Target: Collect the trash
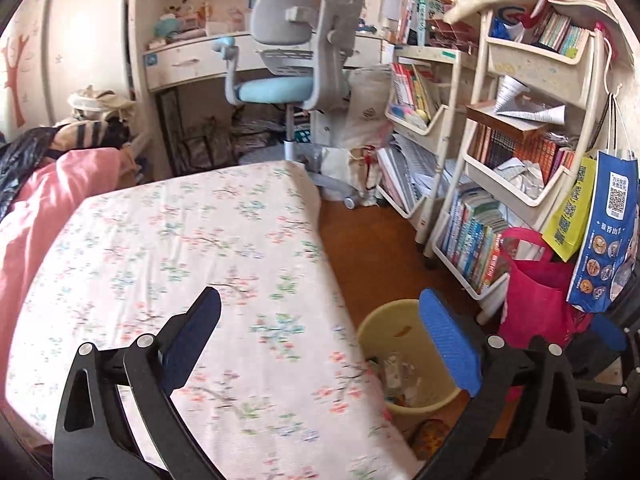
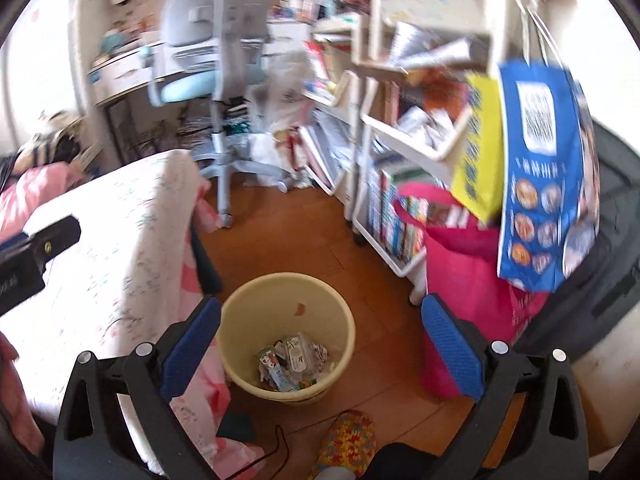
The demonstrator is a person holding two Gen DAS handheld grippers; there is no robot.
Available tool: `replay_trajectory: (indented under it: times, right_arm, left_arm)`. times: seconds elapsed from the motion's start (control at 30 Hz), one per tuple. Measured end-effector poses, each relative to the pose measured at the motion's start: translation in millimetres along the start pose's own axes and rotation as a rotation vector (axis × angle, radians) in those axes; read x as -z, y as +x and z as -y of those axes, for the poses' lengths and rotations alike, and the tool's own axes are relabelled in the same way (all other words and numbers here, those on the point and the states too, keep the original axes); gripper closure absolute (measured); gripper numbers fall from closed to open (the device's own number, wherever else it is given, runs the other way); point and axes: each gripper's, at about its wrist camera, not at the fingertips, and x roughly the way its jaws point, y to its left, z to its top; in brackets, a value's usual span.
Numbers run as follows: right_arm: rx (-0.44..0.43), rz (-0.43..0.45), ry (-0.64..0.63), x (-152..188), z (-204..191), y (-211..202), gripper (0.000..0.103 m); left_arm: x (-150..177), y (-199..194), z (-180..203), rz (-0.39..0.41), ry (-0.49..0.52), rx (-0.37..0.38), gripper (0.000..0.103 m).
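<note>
The left gripper (image 1: 326,344), black with blue ribbed pads, stands with its jaws spread wide and nothing between them; it hangs over the near right edge of the bed with the pale flower-printed sheet (image 1: 180,248), one finger above the sheet and the other above the round pale yellow plastic trash bin (image 1: 384,332). The right gripper (image 2: 320,340), of the same black and blue make, is also fully spread and holds nothing, and it looks down so that the yellow bin (image 2: 248,316) appears between its two fingers. This bin stands on the brown wooden floor (image 2: 312,236), just beside the hanging side of the bed sheet, and at its bottom lies a small heap of crumpled wrappers and packets (image 2: 294,360). A little orange scrap sticks on the inner wall of the bin. In the right wrist view the left gripper shows as a dark shape at the left, above the bed. Near the bin, on the floor, is a foot in a knitted slipper of many colours (image 2: 348,436). To the right of the bin stands a bright pink fabric bag (image 2: 460,280), and above it hangs a blue printed paper bag (image 2: 536,184) from the cream book rack full of books (image 1: 516,184). Farther away, past the far corner of the bed, stands a grey swivel chair with a light blue seat (image 1: 280,88) before a cluttered desk.
</note>
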Motion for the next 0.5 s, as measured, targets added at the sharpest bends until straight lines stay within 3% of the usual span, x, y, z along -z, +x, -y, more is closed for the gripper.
replay_trajectory:
  times: [0.17,0.5]
  right_arm:
    - [0.02,0.18,-0.025,0,-13,-40,0.006]
    - [0.021,0.285,-0.023,5,-31,-57,0.006]
  left_arm:
    - [2,-23,-34,0.042,-0.047,-0.016,0.007]
    - [14,-50,-63,0.105,-0.032,0.007,0.007]
